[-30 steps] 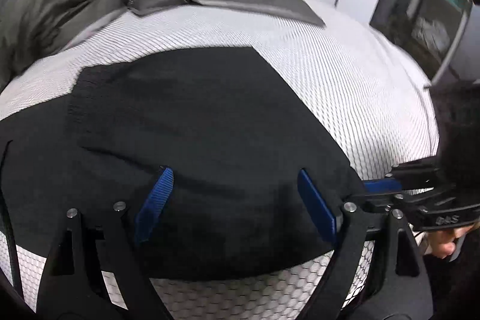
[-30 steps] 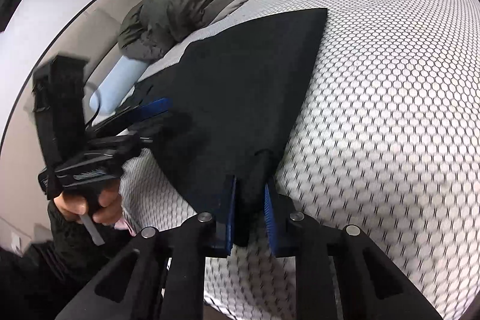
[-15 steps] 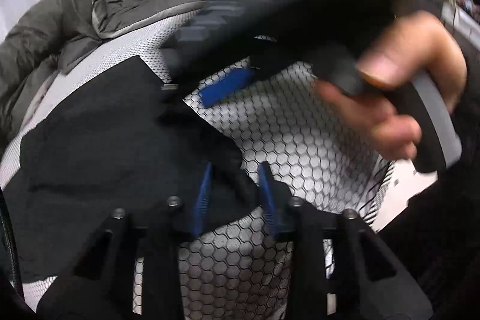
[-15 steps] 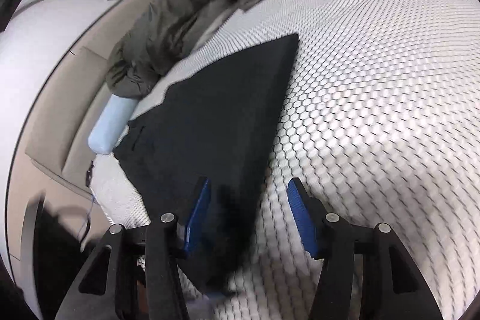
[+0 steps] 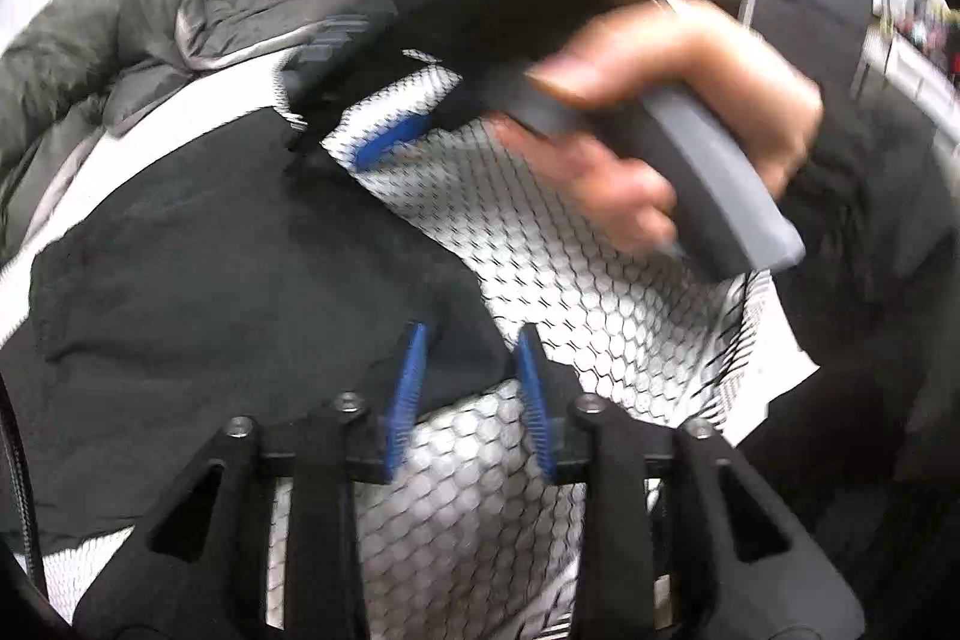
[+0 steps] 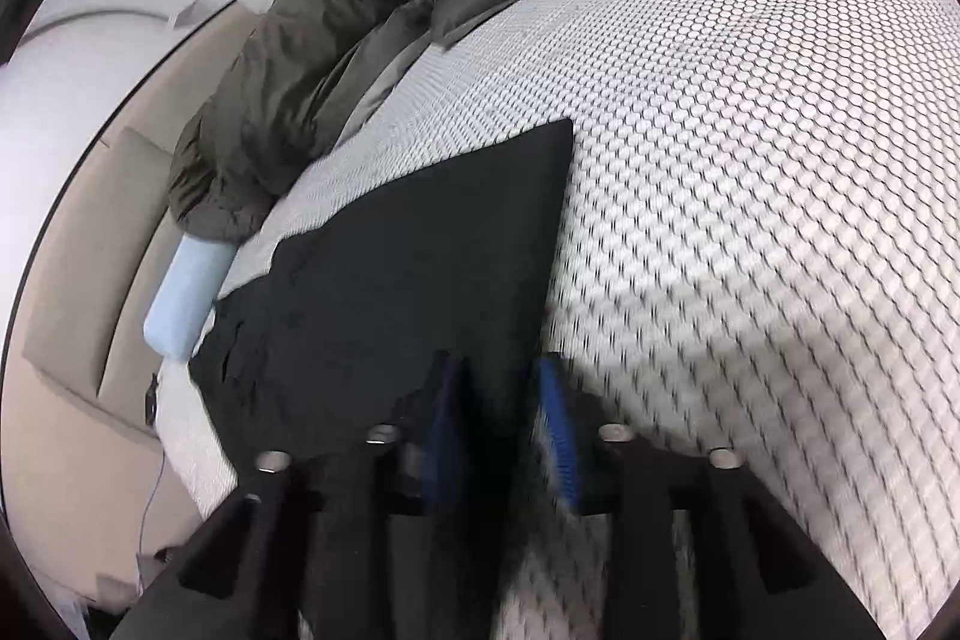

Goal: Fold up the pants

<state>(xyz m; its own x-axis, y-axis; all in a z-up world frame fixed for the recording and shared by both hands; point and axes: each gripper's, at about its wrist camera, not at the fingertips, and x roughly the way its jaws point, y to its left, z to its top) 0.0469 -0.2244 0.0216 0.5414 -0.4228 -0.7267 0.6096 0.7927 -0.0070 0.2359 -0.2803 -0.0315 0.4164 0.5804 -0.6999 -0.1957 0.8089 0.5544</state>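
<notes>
The black pants [image 5: 228, 280] lie flat on the bed [image 6: 750, 160], on its white honeycomb-patterned cover. Left gripper [image 5: 471, 370]: its blue fingers [image 5: 411, 376] stand a narrow gap apart, and the near corner of the pants sits right between them, cloth bunched at the tips; whether it is truly pinched I cannot tell. Right gripper [image 6: 501, 418]: blurred, fingers [image 6: 555, 424] a little apart, straddling the near edge of the pants, with dark fabric filling the gap. From the left wrist view, a hand [image 5: 672, 112] holds the other gripper over the far pant edge. A grey quilt [image 6: 372, 10] is heaped beyond the pants.
</notes>
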